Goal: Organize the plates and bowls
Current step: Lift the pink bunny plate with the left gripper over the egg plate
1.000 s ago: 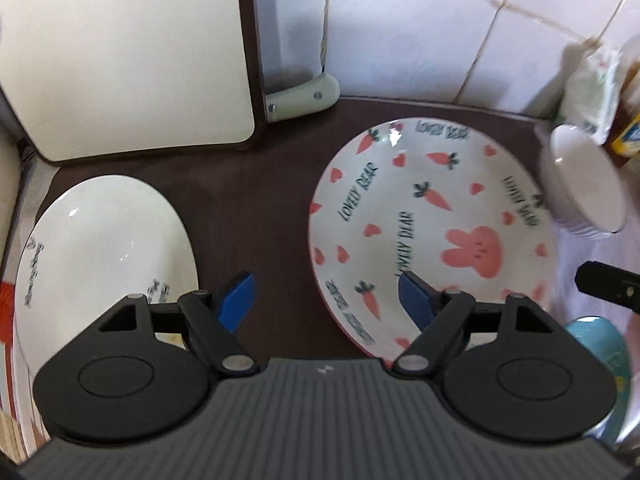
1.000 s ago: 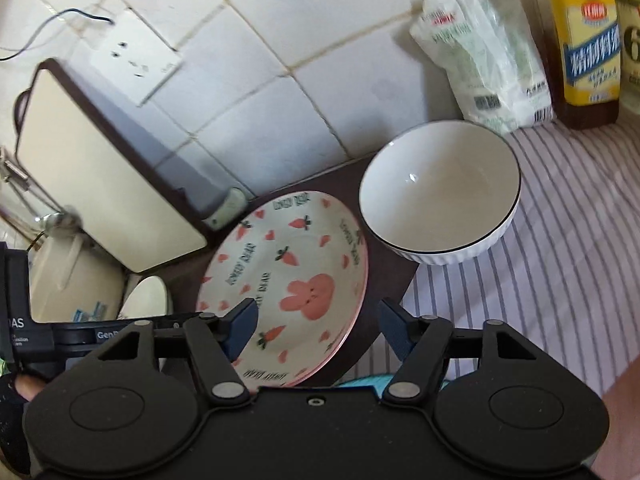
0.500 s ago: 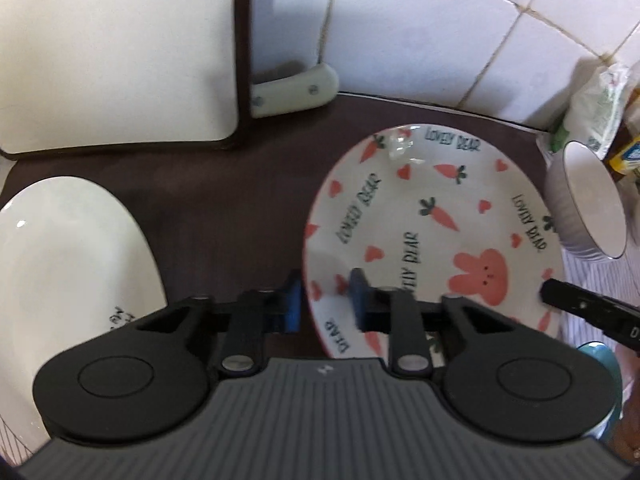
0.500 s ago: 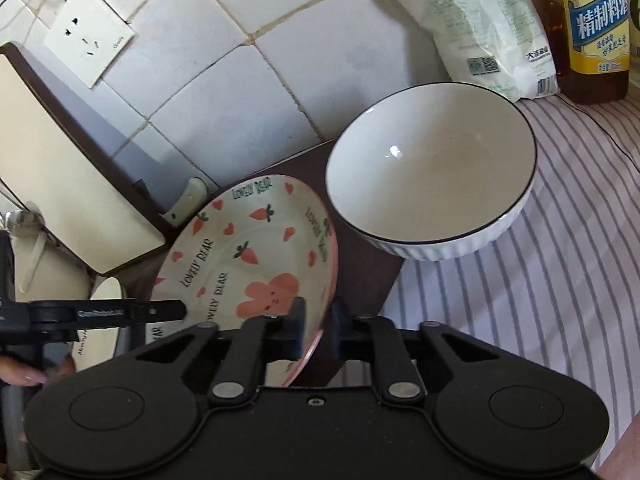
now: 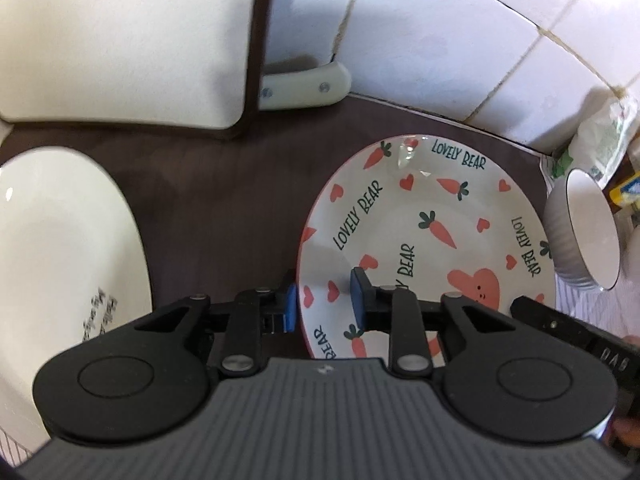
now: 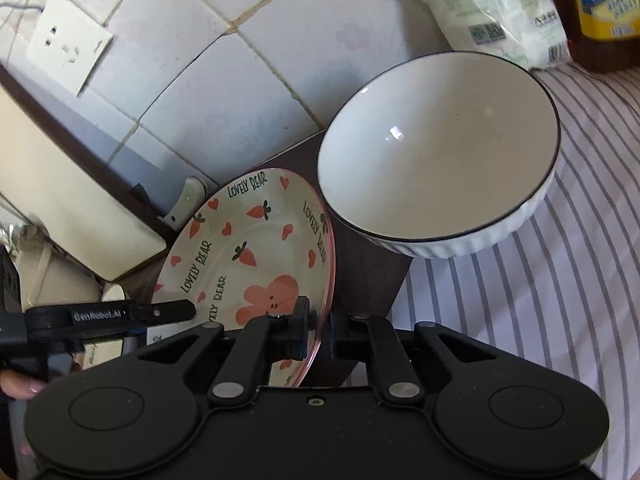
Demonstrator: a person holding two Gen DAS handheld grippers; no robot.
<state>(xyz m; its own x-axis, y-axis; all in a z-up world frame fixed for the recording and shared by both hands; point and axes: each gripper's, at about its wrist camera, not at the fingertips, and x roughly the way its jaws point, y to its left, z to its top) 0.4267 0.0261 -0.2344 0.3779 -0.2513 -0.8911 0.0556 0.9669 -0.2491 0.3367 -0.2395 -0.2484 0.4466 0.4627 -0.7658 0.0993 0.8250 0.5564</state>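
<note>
Grippers, wide apart a second ago, now clamped on opposite rims of carrot plate [image 5: 424,240] beside ribbed bowl [image 6: 440,152]: left gripper [image 5: 324,300], right gripper [image 6: 320,332], ready to lift.

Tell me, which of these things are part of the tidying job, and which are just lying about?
Part of the job:
- carrot plate, pinched at its rim by left gripper and right gripper
- white bowl
- plain white plate

Lying about:
- cutting board
- white bag
- yellow-labelled bottle
- wall socket
</note>
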